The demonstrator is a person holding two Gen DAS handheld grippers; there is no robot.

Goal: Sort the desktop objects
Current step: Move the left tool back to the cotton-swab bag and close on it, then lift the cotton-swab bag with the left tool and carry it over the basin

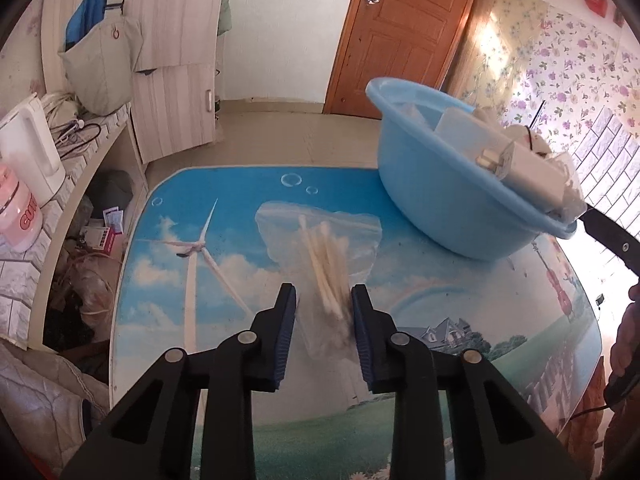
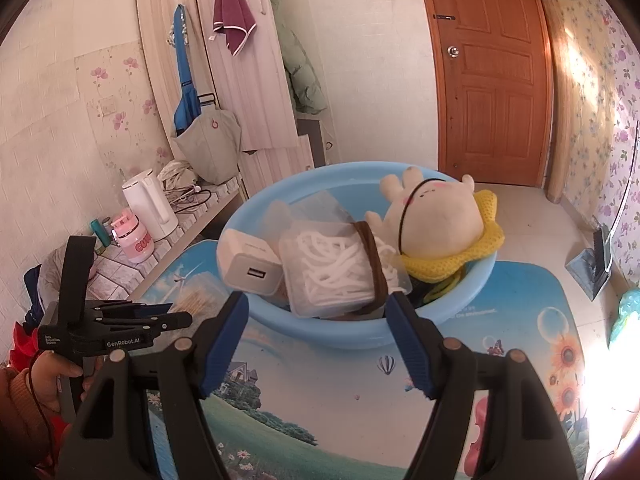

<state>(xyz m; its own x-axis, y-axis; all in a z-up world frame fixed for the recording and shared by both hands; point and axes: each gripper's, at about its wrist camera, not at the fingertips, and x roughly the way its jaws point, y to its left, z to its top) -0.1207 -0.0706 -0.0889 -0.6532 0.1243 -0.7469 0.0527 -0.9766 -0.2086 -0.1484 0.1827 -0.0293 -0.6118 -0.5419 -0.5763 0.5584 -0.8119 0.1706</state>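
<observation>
The left gripper [image 1: 324, 294] pinches the near end of a clear swab bag [image 1: 320, 240] lying on the table mat [image 1: 180, 280]. The right gripper [image 2: 316, 304], half open, holds nothing and straddles the near rim of the blue basin [image 2: 360, 332], which holds a charger [image 2: 250, 264], a cord box [image 2: 332, 276] and a plush toy [image 2: 436, 220].

Basin and swab bag lying on the picture-printed tabletop [image 1: 168, 280]

I am seeing the clear plastic bag of cotton swabs [image 1: 320, 248] lying left of the round blue plastic basin [image 1: 452, 216], which is holding a white charger block [image 2: 250, 266] and cream plush toy [image 2: 436, 220].
</observation>
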